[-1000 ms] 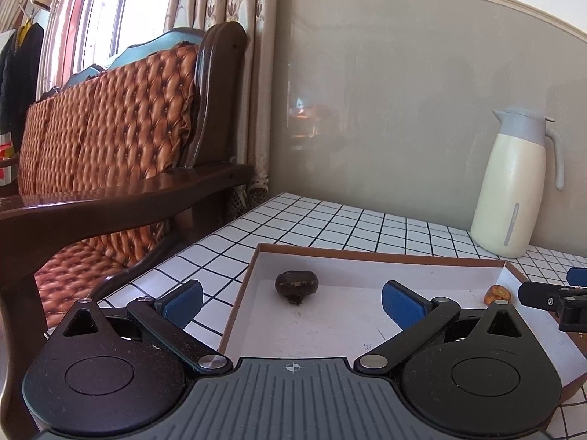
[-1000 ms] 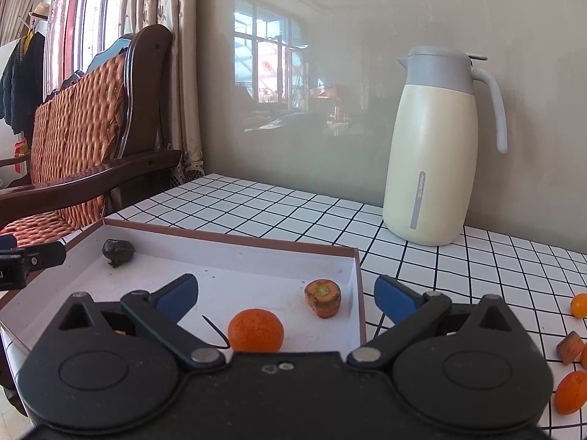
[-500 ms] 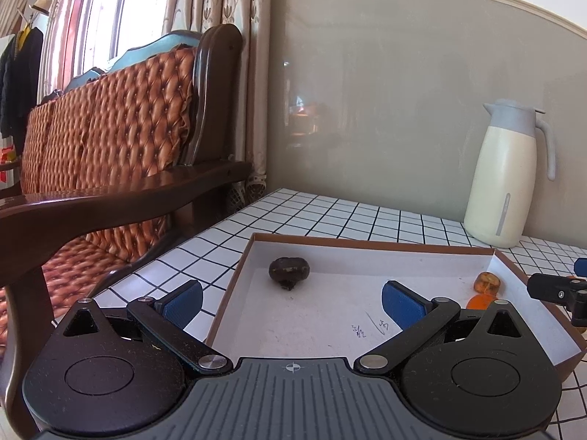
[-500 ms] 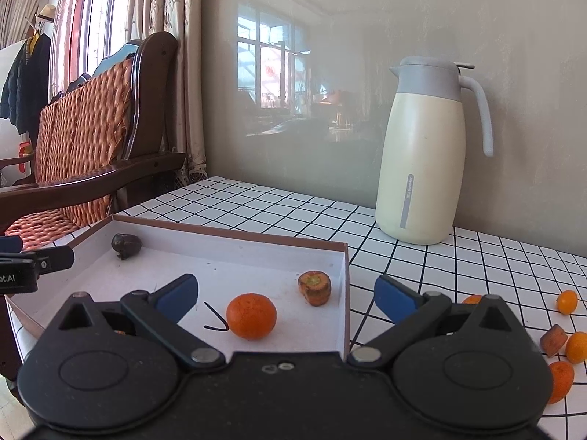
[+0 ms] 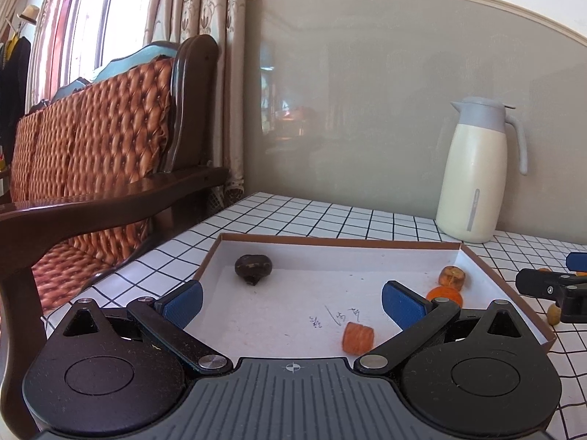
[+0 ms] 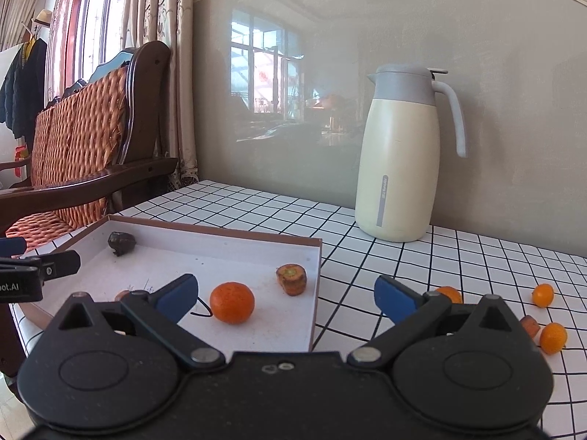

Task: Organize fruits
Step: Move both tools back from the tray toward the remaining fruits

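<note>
A shallow white box point(image 5: 477, 256) point(image 6: 317, 267) lies on the tiled table. Inside it are a dark brown fruit point(image 5: 253, 267) point(image 6: 121, 242), an orange mandarin point(image 6: 232, 302) point(image 5: 444, 294), a carrot stub point(image 6: 291, 279) point(image 5: 452, 277) and an orange carrot piece point(image 5: 357, 337). Small oranges point(image 6: 543, 295) point(image 6: 553, 337) and a carrot chunk point(image 6: 530, 325) sit loose on the table to the right. My left gripper point(image 5: 291, 302) hovers open over the box's near edge, holding nothing. My right gripper point(image 6: 286, 295) is open above the box's right corner, also holding nothing.
A cream thermos jug point(image 6: 400, 154) point(image 5: 477, 168) stands at the back by the grey wall. A wooden sofa with orange cushions point(image 5: 91, 168) borders the table on the left. The checked table top point(image 6: 458, 256) stretches right of the box.
Both grippers have pulled back from the box, so more of it shows. An orange carrot piece now lies near the left gripper, and more loose oranges appear at the right.
</note>
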Demonstrator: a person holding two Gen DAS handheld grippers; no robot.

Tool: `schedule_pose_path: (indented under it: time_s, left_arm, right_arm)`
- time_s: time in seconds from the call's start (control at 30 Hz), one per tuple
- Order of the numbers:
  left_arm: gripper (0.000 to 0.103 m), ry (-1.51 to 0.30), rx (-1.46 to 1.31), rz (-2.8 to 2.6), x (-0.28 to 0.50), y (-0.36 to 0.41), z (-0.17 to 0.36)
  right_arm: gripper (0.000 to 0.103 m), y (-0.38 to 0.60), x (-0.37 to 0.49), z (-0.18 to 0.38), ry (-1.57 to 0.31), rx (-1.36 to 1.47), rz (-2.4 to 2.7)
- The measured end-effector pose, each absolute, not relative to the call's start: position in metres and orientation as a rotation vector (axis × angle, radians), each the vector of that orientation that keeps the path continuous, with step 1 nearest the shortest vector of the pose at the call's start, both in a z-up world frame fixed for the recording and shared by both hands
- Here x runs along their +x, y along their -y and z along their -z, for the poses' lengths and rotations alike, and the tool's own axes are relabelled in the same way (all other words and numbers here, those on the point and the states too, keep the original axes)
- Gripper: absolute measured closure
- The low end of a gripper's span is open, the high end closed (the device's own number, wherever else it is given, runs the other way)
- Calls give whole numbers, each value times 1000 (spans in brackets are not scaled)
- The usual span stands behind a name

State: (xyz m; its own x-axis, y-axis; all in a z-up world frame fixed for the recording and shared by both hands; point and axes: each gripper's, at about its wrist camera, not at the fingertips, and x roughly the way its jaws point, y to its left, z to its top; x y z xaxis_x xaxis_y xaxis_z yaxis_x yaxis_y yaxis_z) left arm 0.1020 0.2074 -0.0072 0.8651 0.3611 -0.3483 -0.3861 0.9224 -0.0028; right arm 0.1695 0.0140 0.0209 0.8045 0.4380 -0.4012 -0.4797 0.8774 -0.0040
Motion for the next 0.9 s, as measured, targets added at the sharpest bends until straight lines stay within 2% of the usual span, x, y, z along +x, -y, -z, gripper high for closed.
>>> schedule_pose_path:
  time_s: [0.53,0.9]
  left_arm:
    - [0,-343,-86,-378,68,-190,3]
    - [0,-329,-64,-312,75,-158,-1]
  right_arm:
    - [6,9,142,-26,-385,-119,-467]
    - [6,38,132,-27,-378,-150,-425]
